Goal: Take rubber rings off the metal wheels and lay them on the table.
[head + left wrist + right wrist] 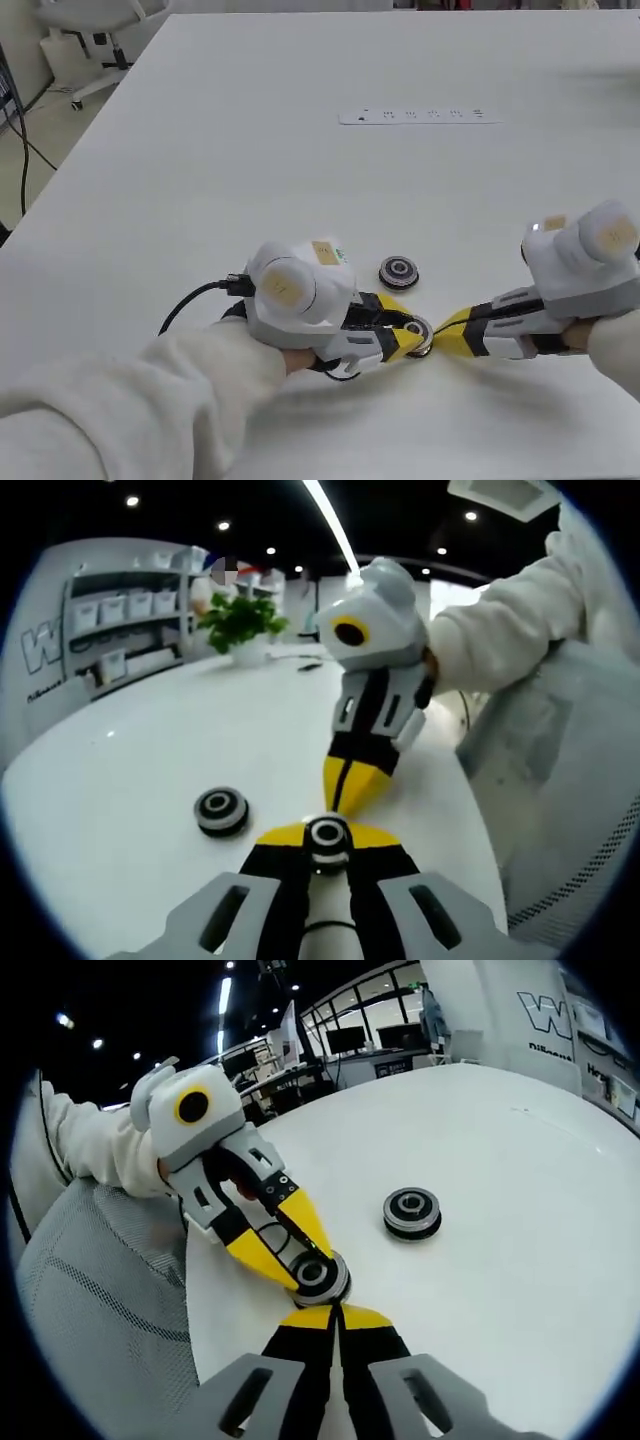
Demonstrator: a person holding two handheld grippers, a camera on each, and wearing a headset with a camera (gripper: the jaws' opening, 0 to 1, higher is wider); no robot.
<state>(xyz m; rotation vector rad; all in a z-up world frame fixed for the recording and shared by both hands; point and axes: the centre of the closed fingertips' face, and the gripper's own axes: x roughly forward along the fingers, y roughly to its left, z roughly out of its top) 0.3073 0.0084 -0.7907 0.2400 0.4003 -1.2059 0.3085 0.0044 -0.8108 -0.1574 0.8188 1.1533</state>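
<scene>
The left gripper (pixel 408 338) jaws clamp a metal wheel (pixel 318 1275) low at the worktop (pixel 300 150). The right gripper (pixel 340 1312) jaws are closed at its rim. Risk: the rubber ring (pixel 337 1282) resists and the wheel twists free.

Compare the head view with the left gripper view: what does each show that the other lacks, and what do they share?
Head view adds a power strip and a black cable. Left gripper view adds a potted plant and shelves. Shared: the left tongs clamping the near wheel, the right tongs shut at its edge, the loose wheel beside them.
</scene>
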